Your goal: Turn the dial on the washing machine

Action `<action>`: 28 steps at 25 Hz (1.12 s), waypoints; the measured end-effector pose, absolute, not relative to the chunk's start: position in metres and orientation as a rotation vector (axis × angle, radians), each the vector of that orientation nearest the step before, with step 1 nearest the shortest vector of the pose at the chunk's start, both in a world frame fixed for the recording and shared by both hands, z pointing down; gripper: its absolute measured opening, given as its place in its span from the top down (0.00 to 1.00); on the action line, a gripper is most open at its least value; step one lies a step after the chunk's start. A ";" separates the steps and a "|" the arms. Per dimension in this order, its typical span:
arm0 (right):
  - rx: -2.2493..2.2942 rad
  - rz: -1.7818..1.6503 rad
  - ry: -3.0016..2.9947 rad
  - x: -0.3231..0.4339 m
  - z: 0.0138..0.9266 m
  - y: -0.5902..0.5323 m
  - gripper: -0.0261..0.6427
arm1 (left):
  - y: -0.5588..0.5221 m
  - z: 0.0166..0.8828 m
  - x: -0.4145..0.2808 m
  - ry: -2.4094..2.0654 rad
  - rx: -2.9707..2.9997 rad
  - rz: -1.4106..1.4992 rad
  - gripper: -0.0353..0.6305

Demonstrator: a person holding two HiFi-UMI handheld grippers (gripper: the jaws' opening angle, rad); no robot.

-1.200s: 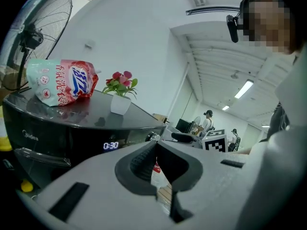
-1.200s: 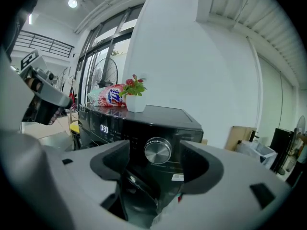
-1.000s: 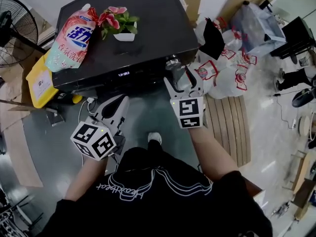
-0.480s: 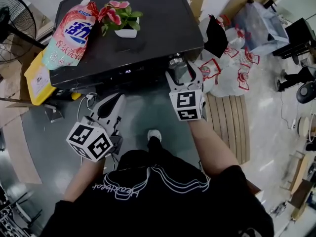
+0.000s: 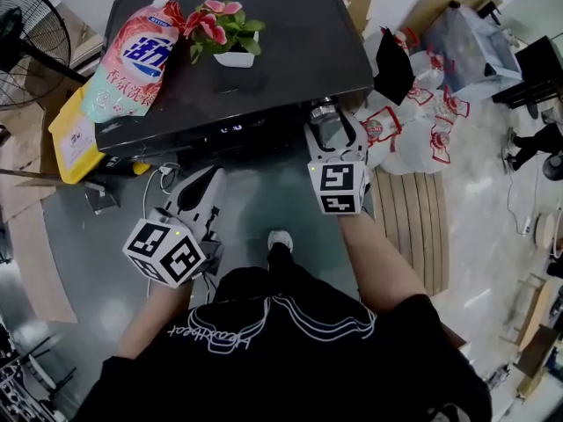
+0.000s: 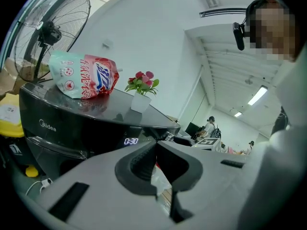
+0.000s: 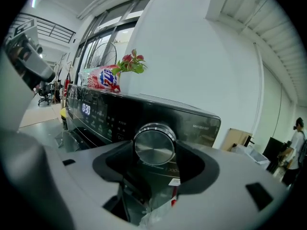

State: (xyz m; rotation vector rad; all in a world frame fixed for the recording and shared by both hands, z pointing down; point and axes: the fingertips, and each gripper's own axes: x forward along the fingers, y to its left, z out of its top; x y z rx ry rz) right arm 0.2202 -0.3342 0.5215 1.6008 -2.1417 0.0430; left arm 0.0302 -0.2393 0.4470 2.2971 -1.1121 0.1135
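The black washing machine (image 5: pixel 255 69) has a silver dial (image 5: pixel 324 111) at the right end of its front panel. In the right gripper view the dial (image 7: pixel 154 144) sits between the jaws of my right gripper (image 7: pixel 154 150). The jaws have just been closing and both pads now touch the dial's sides. From the head view, my right gripper (image 5: pixel 327 123) reaches level to the panel. My left gripper (image 5: pixel 204 181) hangs back, lower left of the panel, shut with nothing in it; its tips (image 6: pixel 154 147) meet. The lit display (image 6: pixel 131 141) shows digits.
A pink detergent bag (image 5: pixel 132 55) and a potted flower (image 5: pixel 230 38) rest on the machine's top. A fan (image 5: pixel 26 42) and a yellow bag (image 5: pixel 75 139) stand to the left. White plastic bags (image 5: pixel 413 130) and a wooden pallet (image 5: pixel 409 227) are to the right.
My right gripper moved forward and its jaws narrowed from beside the dial to around it. The left gripper stayed about where it was.
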 end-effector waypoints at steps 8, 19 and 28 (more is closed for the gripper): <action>1.634 0.138 -2.190 0.223 0.522 -0.334 0.54 | -0.231 0.450 0.026 -1.124 2.285 0.110 0.94; 1.692 0.389 -2.290 0.227 0.523 -0.335 0.54 | -0.222 0.462 0.017 -1.143 2.232 0.091 0.94; 1.728 0.591 -2.370 0.229 0.524 -0.335 0.54 | -0.216 0.461 0.012 -1.166 2.223 0.077 0.94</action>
